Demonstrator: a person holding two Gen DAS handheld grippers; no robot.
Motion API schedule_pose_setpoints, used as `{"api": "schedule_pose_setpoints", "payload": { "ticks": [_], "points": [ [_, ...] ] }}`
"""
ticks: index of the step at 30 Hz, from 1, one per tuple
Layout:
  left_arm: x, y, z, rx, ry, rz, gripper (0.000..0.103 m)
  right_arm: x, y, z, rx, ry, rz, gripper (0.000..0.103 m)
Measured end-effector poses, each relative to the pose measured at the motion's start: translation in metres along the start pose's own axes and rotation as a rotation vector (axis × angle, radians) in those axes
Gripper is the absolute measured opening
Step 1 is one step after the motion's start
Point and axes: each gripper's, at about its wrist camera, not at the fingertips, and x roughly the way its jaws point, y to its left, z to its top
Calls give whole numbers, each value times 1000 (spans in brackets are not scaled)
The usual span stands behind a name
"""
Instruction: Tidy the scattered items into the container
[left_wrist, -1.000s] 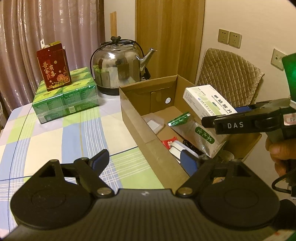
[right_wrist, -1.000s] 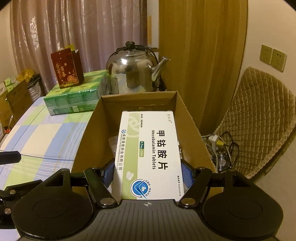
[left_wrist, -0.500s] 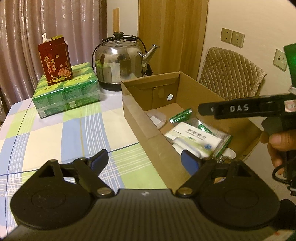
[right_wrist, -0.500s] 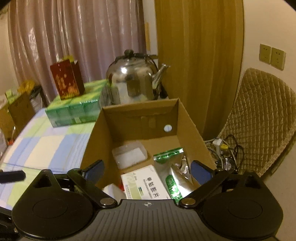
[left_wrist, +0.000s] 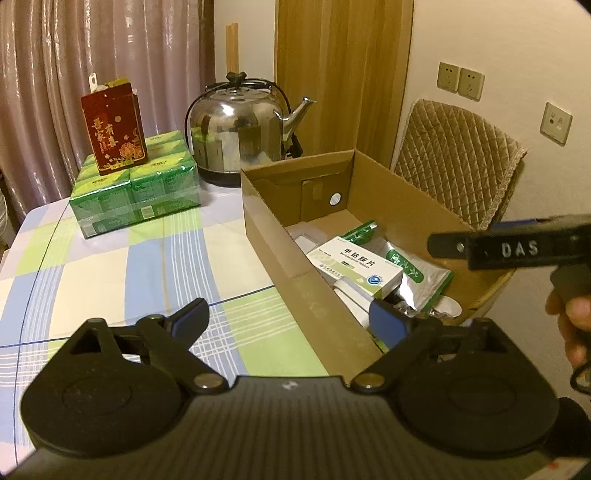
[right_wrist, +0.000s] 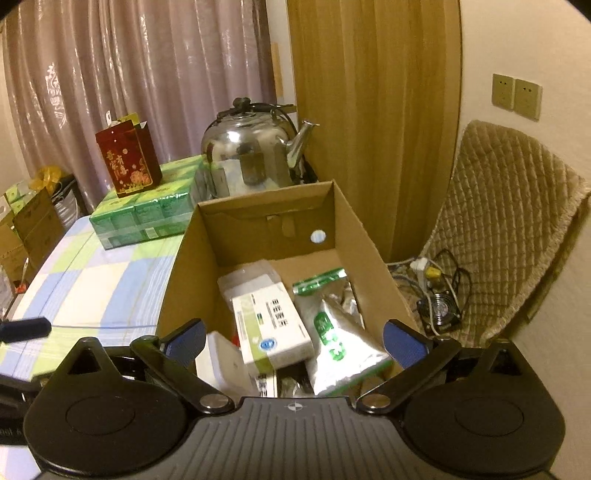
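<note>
The tablet carton (right_wrist: 273, 325) lies flat inside the cardboard box (right_wrist: 173, 280), against a foil pouch (right_wrist: 340, 343); I judge it light, stiff and crushable, best pinched across its long edges. My right tongs (right_wrist: 293, 338) are opening, empty above it; left tongs (left_wrist: 291, 319) are opening too, empty over the bench (left_wrist: 110, 266).

Left gripper (left_wrist: 288, 317): jaws opening, wide apart, nothing between pads, angled downward. Right gripper (right_wrist: 293, 338): jaws opening, near full spread, nothing gripped, angled downward. Left view: right gripper's black finger crosses frame at right edge, person's hand (left_wrist: 570, 325) wrapped on its handle below.
</note>
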Motion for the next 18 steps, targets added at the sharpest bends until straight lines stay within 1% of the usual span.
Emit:
{"api": "schedule_pose_setpoints", "payload": {
  "ticks": [6, 11, 14, 18],
  "points": [
    [-22, -3, -5, 0, -21, 17, 102, -26, 6, -9, -13, 12, 3, 101],
    [-42, -2, -13, -13, -32, 40, 102, -47, 13, -11, -30, 4, 2, 101],
    [-53, 0, -18, -48, -28, 66, 102, -59, 16, -11, -37, -6, -2, 101],
    [-69, 4, -22, -79, -26, 77, 102, -74, 22, -11, -49, -12, -7, 101]
  ]
}}
